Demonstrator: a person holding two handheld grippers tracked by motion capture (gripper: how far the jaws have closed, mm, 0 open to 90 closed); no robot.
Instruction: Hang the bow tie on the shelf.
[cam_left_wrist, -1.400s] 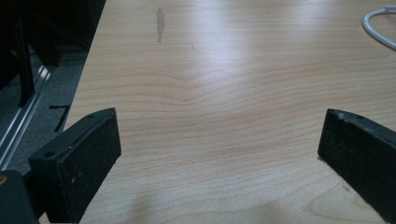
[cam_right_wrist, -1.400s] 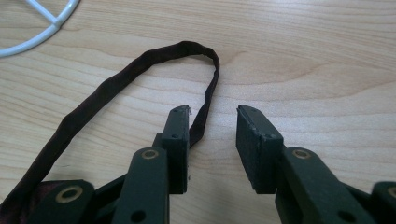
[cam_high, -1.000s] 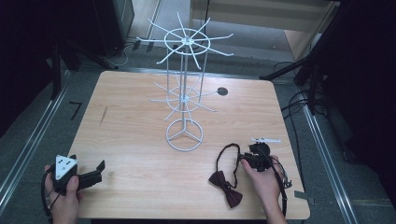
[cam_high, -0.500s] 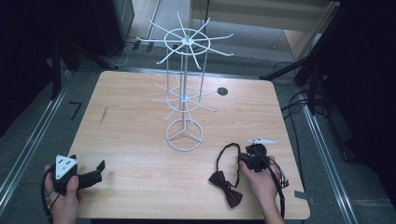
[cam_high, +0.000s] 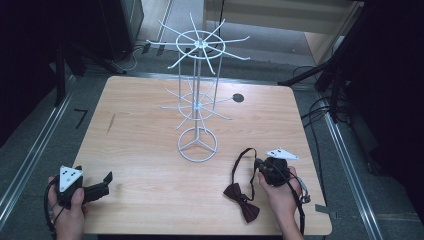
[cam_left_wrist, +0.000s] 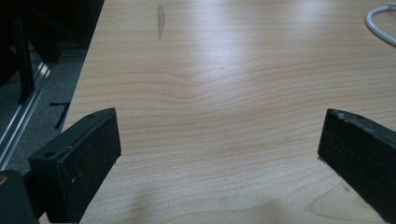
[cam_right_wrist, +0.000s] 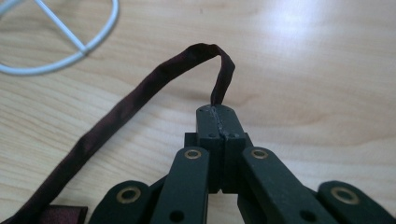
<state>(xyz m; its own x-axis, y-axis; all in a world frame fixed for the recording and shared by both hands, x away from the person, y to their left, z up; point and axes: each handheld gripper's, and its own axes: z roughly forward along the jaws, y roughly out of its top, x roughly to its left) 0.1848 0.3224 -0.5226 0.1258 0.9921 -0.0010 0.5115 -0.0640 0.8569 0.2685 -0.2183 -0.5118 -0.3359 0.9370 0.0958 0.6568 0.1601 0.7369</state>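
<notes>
right gripper (cam_right_wrist: 219, 114) pinching bow tie strap (cam_right_wrist: 140, 91), frame centre | bow tie (cam_high: 241, 200) lower right, on table | left gripper (cam_left_wrist: 219, 149) spread, idle | risk: thin strap slips out on lifting

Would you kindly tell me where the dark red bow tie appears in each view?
High view: bow tie at lower right, beside the right gripper.
Left gripper view: not in it.
Right gripper view: its strap runs from lower left into the shut fingers.
Shared landmark: white rack base.
</notes>
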